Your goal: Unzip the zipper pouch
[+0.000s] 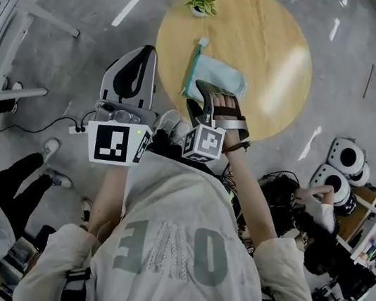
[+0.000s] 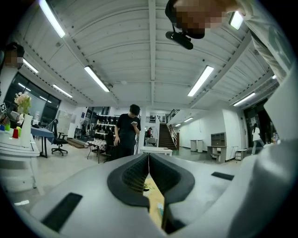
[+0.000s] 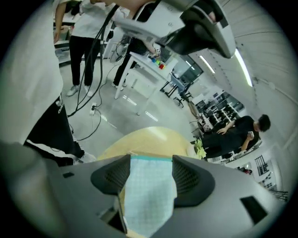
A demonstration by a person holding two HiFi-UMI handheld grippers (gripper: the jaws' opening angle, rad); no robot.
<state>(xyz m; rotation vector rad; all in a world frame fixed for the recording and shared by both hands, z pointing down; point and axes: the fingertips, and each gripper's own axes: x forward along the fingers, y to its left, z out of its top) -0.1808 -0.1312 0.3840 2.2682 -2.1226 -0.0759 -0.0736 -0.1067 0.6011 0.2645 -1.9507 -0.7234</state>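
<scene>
Standing wide apart, the jaws of the right gripper (image 3: 150, 159) frame the zipper pouch (image 3: 149, 195), a pale blue checked cloth with a teal edge, and the pads do not press on it. The pouch lies flat on the round wooden table (image 3: 144, 137), near the table's edge on the person's side. A small potted plant (image 3: 199, 148) stands at the far rim, well apart from the pouch.

The left gripper (image 2: 149, 155) has its jaws together with nothing between them. Through the slit below them only a sliver of the table shows.

The head view sets this out from above: the right gripper (image 1: 211, 94) reaches over the pouch's near end, covering part of it, while the left gripper (image 1: 141, 56) hangs beside the table, off its left rim and over the grey floor (image 1: 65, 33). That view alone shows the pouch's teal zipper strip (image 1: 194, 65) running along its left side. The left gripper view alone shows a person in black (image 2: 126, 132) standing across the room, and the right gripper view a white desk (image 3: 149, 62) beyond the table.
</scene>
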